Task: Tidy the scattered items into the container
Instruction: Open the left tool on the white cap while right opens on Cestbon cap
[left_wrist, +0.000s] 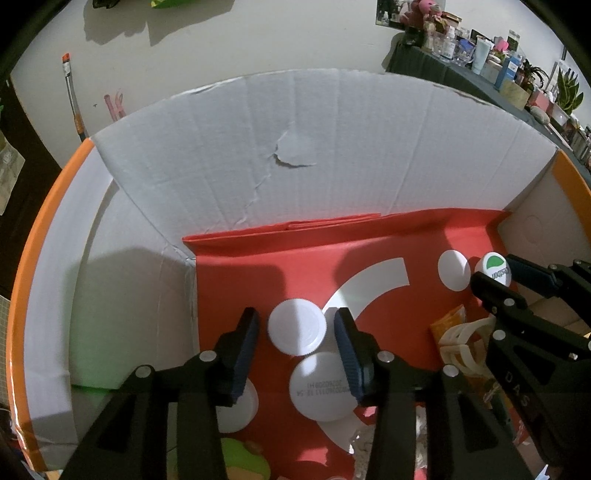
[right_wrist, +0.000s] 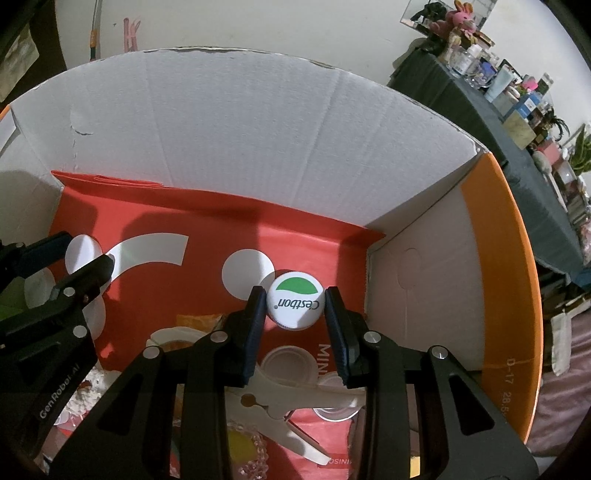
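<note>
The container is a cardboard box (left_wrist: 229, 155) with white inner walls, an orange outside and a red printed sheet (left_wrist: 258, 266) on its floor. Both grippers reach down into it. My left gripper (left_wrist: 296, 318) stands open around a plain white bottle cap (left_wrist: 297, 332); a thin gap shows on each side of the cap. My right gripper (right_wrist: 294, 295) is shut on a white cap with a green logo (right_wrist: 295, 306), just over the red floor near the box's right wall (right_wrist: 413, 295). That cap (left_wrist: 496, 266) and the right gripper (left_wrist: 504, 278) also show at the right of the left wrist view.
In the box lie a white cap with a printed date (left_wrist: 321, 386), another white cap (left_wrist: 240, 410), a cream plastic clip (right_wrist: 280, 402), a clear lid (right_wrist: 291, 365), an orange wrapper (left_wrist: 447, 325) and a green item (left_wrist: 243, 458). A cluttered shelf (right_wrist: 517, 110) stands behind.
</note>
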